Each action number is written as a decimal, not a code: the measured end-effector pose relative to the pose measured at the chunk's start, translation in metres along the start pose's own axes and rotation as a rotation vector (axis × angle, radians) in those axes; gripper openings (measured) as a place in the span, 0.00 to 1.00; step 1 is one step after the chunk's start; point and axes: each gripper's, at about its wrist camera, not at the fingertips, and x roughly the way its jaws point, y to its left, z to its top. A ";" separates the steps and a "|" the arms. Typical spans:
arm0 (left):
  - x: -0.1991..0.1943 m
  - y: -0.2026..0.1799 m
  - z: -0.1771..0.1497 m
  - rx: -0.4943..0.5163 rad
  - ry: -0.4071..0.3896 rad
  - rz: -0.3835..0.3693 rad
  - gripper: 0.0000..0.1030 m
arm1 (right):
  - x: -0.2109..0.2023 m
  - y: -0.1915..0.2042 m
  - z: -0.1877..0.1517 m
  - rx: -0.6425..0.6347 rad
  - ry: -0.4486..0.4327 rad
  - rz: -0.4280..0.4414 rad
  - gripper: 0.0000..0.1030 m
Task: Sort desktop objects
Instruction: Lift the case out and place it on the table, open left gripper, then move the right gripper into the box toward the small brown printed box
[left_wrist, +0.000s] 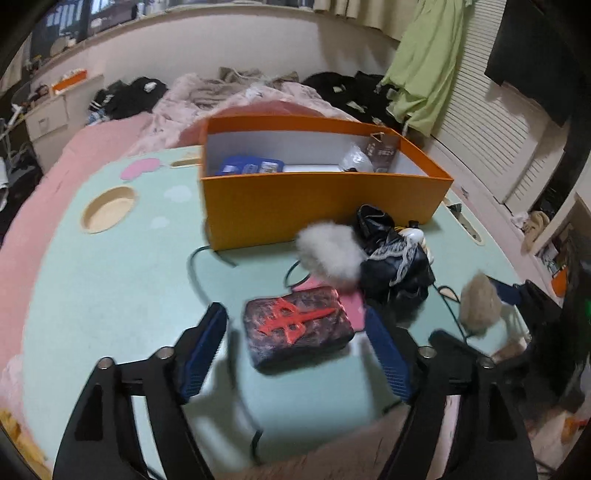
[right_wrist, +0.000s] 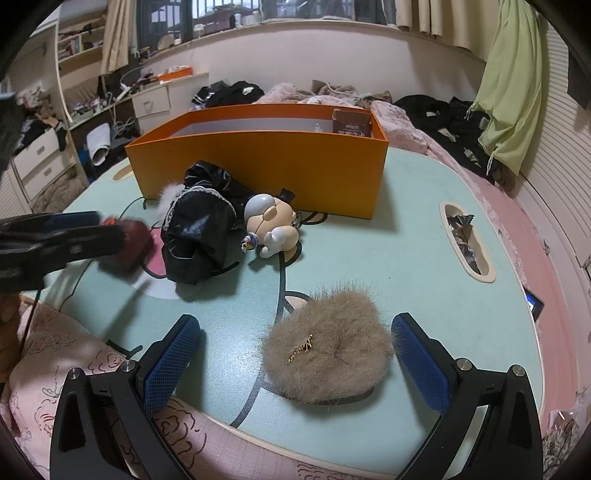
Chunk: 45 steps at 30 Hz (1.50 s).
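Through the left wrist view we see our left tongs (left_wrist: 295, 343) spread apart, with the dark pouch bearing a red emblem (left_wrist: 297, 326) lying flat on the mint-green table (left_wrist: 110, 280) between the two blue pads. Neither pad presses on it: a strip of bare table shows on the left side, and the right pad stands just beside the pouch's end. A pink card (left_wrist: 351, 302) peeks out from under the pouch's far corner.

Through the right wrist view our right tongs (right_wrist: 295, 354) are likewise apart, and the tan furry pouch with a small gold charm (right_wrist: 328, 354) lies on the table between them. Its fur brushes the right pad, while the left pad stands well clear.

Beyond both pouches, a crumpled black lace-trimmed cloth (right_wrist: 199, 236) and a small figurine with a grey cap (right_wrist: 269, 225) lie in front of the orange box (right_wrist: 266, 162). A white fluffy item (left_wrist: 330, 253) rests against the cloth. The box stands open at the table's far side, holding a blue packet (left_wrist: 251, 167) and a brown carton (right_wrist: 351, 125).
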 end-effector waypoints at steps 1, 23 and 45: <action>-0.005 0.001 -0.005 0.004 -0.001 0.009 0.79 | -0.001 0.000 0.001 0.000 0.000 0.000 1.00; 0.016 -0.009 -0.022 0.091 0.094 0.088 1.00 | 0.000 -0.005 -0.002 0.004 -0.001 -0.003 1.00; 0.018 -0.013 -0.019 0.093 0.100 0.082 1.00 | 0.015 -0.059 0.199 0.163 0.100 -0.015 0.41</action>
